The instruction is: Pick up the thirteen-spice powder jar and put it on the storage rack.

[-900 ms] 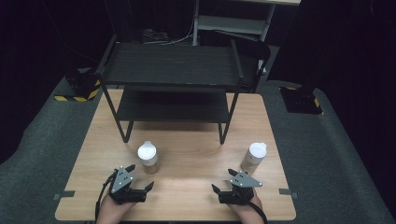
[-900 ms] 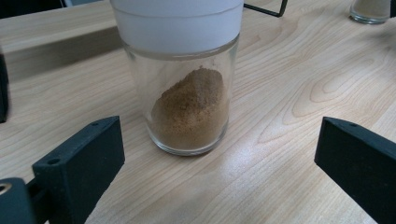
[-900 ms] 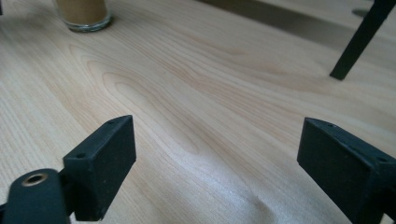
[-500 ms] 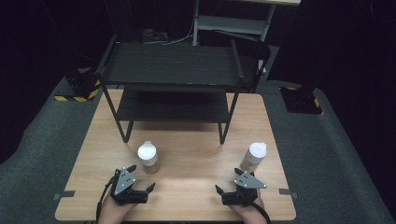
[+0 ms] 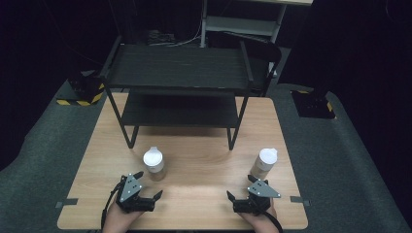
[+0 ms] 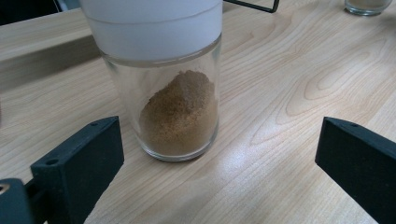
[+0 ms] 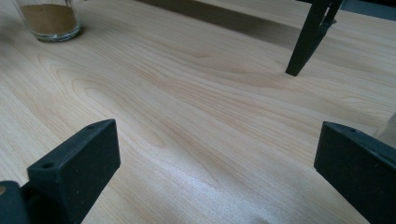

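So, quick rundown of what I had on screen. Both jars were standing upright on the wooden desk, in front of the black two-tier shelf rack. The left jar was a clear glass one with a white lid and a slumped heap of brown powder in the bottom. The right jar looked like the same kind, white lid and brownish contents.

My left hand-held gripper sat low near the desk's front edge with its jaws spread wide apart, holding nothing. In the left gripper view that jar stood just ahead of the gap between the two black jaws, a bit left of centre, not touching either one. The other jar's base peeked in at the top right corner, well apart.

The right hand-held gripper was also wide apart and empty, near the front edge on the right side. From above, the right jar stood just beyond it, near the outer jaw. In the right gripper view I saw mostly bare wood grain between the jaws, the left jar's base far off at top left, and one rack leg planted on the desk at top right.

As for brands or labels: I couldn't read any writing on either jar or lid. Plain glass, plain white lids as far as the views showed.
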{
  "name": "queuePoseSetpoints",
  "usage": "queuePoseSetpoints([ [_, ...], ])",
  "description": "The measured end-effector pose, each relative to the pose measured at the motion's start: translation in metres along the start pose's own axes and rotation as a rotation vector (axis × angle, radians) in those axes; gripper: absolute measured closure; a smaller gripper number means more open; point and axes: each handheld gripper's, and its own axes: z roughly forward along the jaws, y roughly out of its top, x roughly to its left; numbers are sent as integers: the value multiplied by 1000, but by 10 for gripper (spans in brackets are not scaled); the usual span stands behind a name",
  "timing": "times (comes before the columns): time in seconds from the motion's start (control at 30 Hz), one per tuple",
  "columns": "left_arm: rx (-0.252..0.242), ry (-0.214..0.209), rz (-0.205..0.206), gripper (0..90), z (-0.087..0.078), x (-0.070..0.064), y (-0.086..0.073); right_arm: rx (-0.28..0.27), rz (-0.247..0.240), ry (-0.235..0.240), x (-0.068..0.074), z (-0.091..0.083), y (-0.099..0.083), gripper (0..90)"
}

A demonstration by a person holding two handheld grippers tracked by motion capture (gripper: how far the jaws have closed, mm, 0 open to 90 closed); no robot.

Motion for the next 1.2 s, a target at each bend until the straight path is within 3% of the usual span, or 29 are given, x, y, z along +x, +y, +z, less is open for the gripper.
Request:
queuePoseSetpoints([
  [0.47, -53, 24, -61, 7, -3, 3, -9, -1, 0, 6, -1, 0, 0, 0],
  [0.87, -117, 57, -37, 6, -9, -6, -9, -7, -4, 13, -2, -1, -1, 0],
  [1.0, -138, 63, -57, 7, -11, -8, -7, -6, -4, 15, -2, -1, -1, 0],
  [1.2, -146, 66, -54, 7, -10, -7, 0, -7, -5, 14, -2, -1, -2, 0],
])
